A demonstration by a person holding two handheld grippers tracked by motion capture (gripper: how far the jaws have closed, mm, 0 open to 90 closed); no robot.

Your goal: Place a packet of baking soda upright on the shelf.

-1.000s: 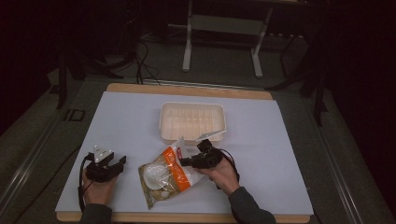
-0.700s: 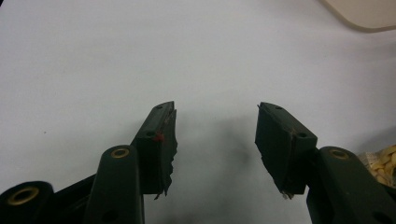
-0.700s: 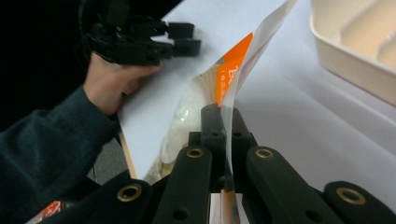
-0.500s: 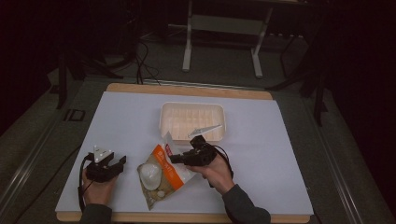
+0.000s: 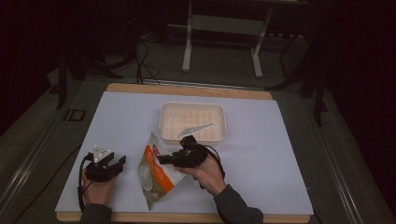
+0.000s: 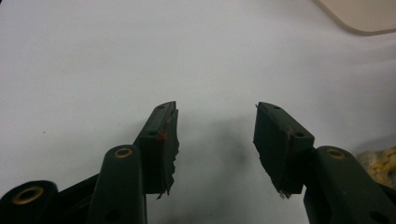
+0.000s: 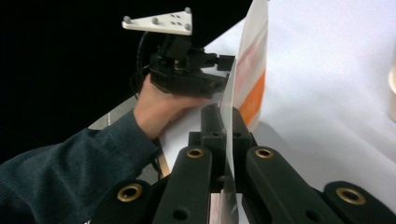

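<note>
Snack bag (image 5: 156, 171), a clear plastic pouch with an orange-and-white printed front and pale round pieces inside, sits near the front edge of the counter (image 5: 261, 154), which is covered in white and edged in wood. The bag is tilted, its top edge lifted off the surface while its lower end rests on the white cover. The right tongs (image 5: 161, 159), black and held in the person's right hand (image 5: 205, 172), are clamped on the upper edge of the bag; in the right gripper view the thin clear film (image 7: 229, 140) runs straight up between the two closed jaws.

The left tongs (image 5: 119, 161), also black with a grey three-cornered plate on top, rest on the counter in the left hand (image 5: 98, 186), just to the left of the bag and not touching it. Their jaws stand apart with nothing between them, and the pads (image 6: 168, 140) look worn and frayed at the edges.

Behind the bag, toward the middle of the counter, lies a cream rectangular plastic tray (image 5: 167, 122) with a small pale strip (image 5: 196, 129) lying across its inside.
</note>
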